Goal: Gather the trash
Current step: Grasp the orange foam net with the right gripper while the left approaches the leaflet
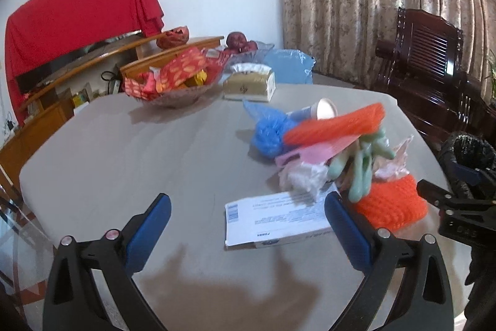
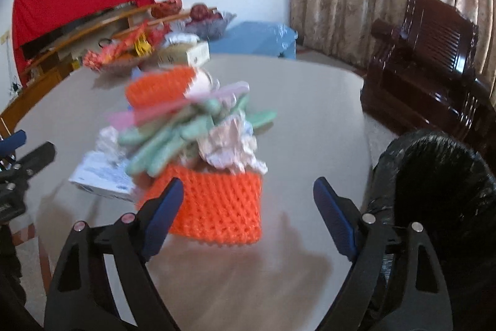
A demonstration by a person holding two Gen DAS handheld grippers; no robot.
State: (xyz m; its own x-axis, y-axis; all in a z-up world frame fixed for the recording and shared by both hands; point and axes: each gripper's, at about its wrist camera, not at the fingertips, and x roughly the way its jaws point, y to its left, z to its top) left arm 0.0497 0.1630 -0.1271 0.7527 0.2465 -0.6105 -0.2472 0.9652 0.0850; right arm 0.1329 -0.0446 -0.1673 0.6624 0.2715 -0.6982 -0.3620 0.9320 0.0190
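Observation:
A heap of trash lies on the grey table point(image 1: 124, 151): an orange foam net sleeve point(image 1: 393, 203) point(image 2: 217, 213), a second orange net point(image 1: 334, 126) point(image 2: 161, 87), green gloves point(image 1: 362, 166) point(image 2: 173, 141), crumpled plastic wrap point(image 1: 303, 176) point(image 2: 229, 145), a blue plastic bag point(image 1: 266, 135), a paper cup point(image 1: 325, 109), pink sheets point(image 1: 313, 152) and a flat white box point(image 1: 276, 222) point(image 2: 99, 176). My left gripper point(image 1: 248, 216) is open above the table, just before the white box. My right gripper point(image 2: 248, 200) is open, its jaws on either side of the near orange net sleeve. A bin lined with a black bag point(image 2: 440, 185) point(image 1: 468, 154) stands beside the table at the right.
At the table's far side are a glass bowl of red packets point(image 1: 173, 82), a tissue box point(image 1: 249, 82) and a fruit bowl point(image 1: 245, 47). A dark wooden chair point(image 1: 434, 58) stands by the curtain. A wooden cabinet with red cloth point(image 1: 77, 17) is at the left.

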